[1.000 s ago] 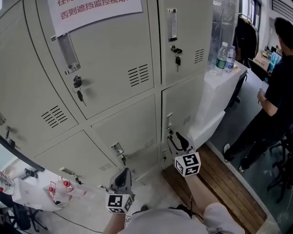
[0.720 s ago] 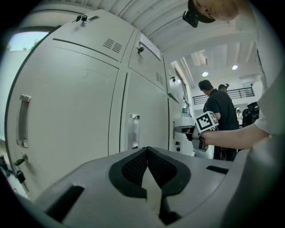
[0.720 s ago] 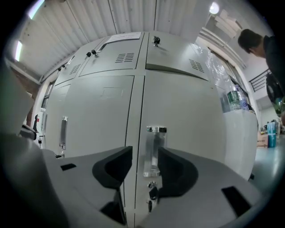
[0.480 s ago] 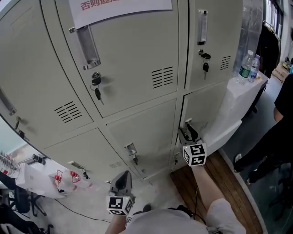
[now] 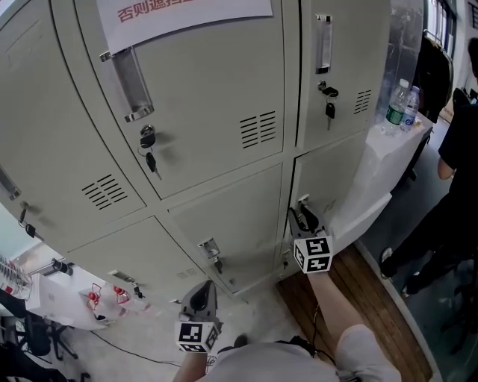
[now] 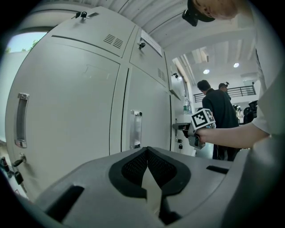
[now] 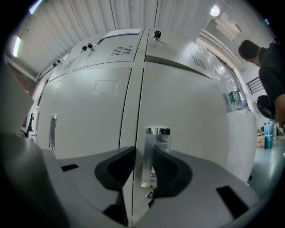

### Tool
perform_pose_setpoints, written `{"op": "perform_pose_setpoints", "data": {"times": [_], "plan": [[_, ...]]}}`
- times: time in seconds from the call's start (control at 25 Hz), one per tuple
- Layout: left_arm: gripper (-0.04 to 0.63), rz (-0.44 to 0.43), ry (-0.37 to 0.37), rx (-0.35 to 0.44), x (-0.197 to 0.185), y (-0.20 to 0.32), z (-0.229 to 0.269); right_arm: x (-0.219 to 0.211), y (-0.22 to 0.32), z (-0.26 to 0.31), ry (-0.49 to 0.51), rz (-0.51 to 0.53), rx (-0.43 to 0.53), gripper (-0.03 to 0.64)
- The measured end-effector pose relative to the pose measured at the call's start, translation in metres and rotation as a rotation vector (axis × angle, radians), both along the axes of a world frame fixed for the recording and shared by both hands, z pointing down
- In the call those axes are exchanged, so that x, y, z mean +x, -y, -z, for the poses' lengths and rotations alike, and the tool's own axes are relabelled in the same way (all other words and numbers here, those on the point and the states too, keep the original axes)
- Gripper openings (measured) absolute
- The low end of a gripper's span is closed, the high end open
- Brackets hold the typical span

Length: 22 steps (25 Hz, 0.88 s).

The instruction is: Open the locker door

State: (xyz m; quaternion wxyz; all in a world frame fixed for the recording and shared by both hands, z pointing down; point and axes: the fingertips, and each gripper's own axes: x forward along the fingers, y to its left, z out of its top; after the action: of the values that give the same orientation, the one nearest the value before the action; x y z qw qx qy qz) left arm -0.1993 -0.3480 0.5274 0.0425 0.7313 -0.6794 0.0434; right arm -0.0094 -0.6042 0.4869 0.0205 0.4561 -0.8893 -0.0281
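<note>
The right gripper [image 7: 143, 167] is holding its jaws spread, and the chrome handle [image 7: 148, 156] of the locker door [image 7: 187, 111] is standing upright in the gap between them. The pads seem to be sitting just clear of the metal, though the wide-angle view is making contact hard to judge. From the head camera this gripper is sitting at about 4 o'clock from the middle of the view. Its tips are pointing toward 12 o'clock against the left edge of the lower right-hand door, which is lying shut and flush with its neighbours. The marker cube [image 5: 312, 254] is riding just behind the jaws, at their 6 o'clock.

The left gripper [image 6: 147, 153] is keeping its jaws pressed together with nothing between them. It is hovering low at about 7 o'clock in the head view, apart from the locker fronts and pointing up at the lower middle door [image 5: 239, 216].

Farther out, keys [image 5: 151, 160] are hanging from the lock of the upper door at 11 o'clock, under a paper notice [image 5: 187, 13] with red print. At 2 o'clock, water bottles [image 5: 397, 101] are standing on a white table [image 5: 373, 179] beside the lockers. A person in dark clothes [image 5: 457, 171] is standing at 3 o'clock.
</note>
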Motion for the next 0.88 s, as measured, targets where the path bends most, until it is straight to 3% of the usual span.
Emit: {"op": "perform_pose_setpoints", "data": {"times": [0.4,0.88], "plan": [[0.002,-0.09,-0.02,0.0,0.026,0.012,-0.003,0.032,-0.029,-0.002,-0.014,-0.028,-0.011,0.12],[0.002,-0.214,-0.04,0.007,0.075,0.019,-0.005,0.098,-0.068,-0.004,-0.027,-0.106,-0.018,0.121]]}}
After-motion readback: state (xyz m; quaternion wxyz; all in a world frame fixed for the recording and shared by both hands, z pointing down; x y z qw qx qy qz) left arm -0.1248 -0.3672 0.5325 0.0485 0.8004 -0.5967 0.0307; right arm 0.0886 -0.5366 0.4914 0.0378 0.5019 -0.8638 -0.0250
